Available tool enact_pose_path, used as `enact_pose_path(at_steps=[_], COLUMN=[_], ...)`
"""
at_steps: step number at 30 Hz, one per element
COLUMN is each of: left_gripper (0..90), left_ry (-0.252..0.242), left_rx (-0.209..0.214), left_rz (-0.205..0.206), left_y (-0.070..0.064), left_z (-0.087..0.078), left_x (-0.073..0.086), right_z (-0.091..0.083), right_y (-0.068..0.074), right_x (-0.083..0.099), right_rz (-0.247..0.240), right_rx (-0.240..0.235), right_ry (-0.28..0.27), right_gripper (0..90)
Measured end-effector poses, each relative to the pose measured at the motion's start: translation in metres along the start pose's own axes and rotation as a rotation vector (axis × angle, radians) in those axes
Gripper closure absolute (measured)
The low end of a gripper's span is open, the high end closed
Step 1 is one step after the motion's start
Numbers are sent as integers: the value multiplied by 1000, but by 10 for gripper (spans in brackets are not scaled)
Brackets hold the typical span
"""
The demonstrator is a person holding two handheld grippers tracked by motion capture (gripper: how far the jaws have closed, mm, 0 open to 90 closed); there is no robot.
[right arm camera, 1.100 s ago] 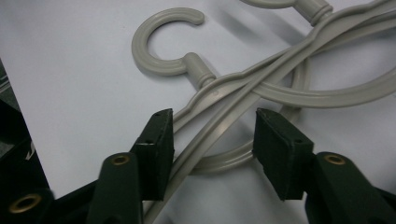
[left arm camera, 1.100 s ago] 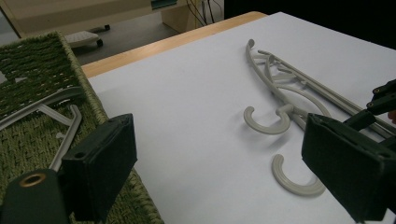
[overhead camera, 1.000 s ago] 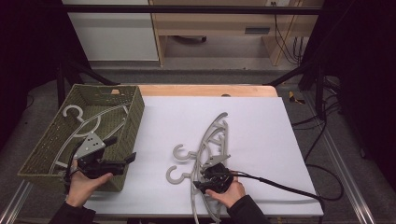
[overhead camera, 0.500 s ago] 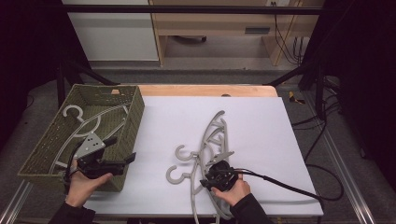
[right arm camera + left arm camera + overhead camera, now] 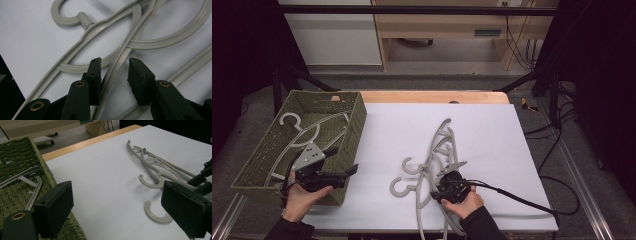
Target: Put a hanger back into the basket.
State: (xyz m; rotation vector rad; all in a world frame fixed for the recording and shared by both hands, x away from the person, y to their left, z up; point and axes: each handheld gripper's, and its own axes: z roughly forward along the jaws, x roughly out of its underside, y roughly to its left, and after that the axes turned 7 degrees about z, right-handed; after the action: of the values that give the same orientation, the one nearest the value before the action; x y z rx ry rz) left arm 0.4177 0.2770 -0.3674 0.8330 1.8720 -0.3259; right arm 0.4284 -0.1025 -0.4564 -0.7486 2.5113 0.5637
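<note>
Woven basket [image 5: 354, 127] flanks crossed hangers [image 5: 437, 165].

Woven green basket [image 5: 354, 112] at the left edge of the desk [image 5: 492, 125], overhanging its near-left corner; one pale hanger [image 5: 299, 131] lies inside it. The desk bears a white surface, with a bare wooden strip [image 5: 432, 96] along its far edge. Beyond the far edge: grey floor, a white cabinet [image 5: 329, 32] and a wooden shelf unit [image 5: 447, 22].
</note>
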Motion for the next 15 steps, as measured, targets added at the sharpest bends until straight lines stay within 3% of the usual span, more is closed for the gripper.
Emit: enact_pose_path(at_steps=[5, 15], left_gripper=[102, 102], left_ry=[4, 4], left_rx=[2, 2], left_rz=[4, 7], left_y=[-1, -1], left_z=[1, 1], left_x=[0, 0], right_z=[4, -7], right_y=[0, -12], right_x=[1, 1], right_rz=[1, 21], right_rx=[-33, -32], right_ry=[13, 65], right_gripper=[690, 725])
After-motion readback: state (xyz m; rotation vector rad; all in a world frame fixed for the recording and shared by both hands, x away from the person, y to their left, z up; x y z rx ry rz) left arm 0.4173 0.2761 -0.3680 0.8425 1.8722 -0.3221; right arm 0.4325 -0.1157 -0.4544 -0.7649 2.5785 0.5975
